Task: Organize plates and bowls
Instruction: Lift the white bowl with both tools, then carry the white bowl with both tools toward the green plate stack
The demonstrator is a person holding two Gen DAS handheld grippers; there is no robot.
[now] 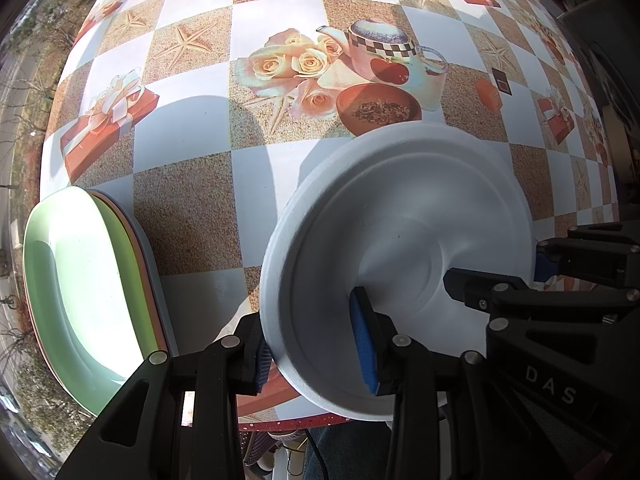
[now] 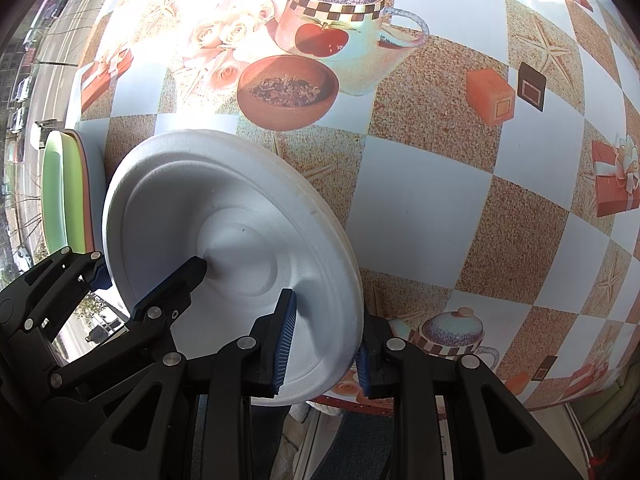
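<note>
Left wrist view: left hand-held gripper (image 1: 316, 354) clamped on the near rim of a white foam plate (image 1: 404, 240); right hand-held gripper (image 1: 496, 266) pinches its opposite rim. Plate tilted above the table (image 1: 276, 128) near its edge. Beside it, a stack of oval plates (image 1: 84, 280), green uppermost.

Left tongs (image 1: 316, 354) and right tongs (image 2: 322, 350): matte black plastic linkage arms with slotted cut-outs, joined by round silver pivot pins and small dark screws. Each finger carries a ribbed blue pad (image 1: 366, 344). White lettering "DAS" (image 1: 550, 386) marks the right tongs' body, as seen in the left wrist view.
</note>
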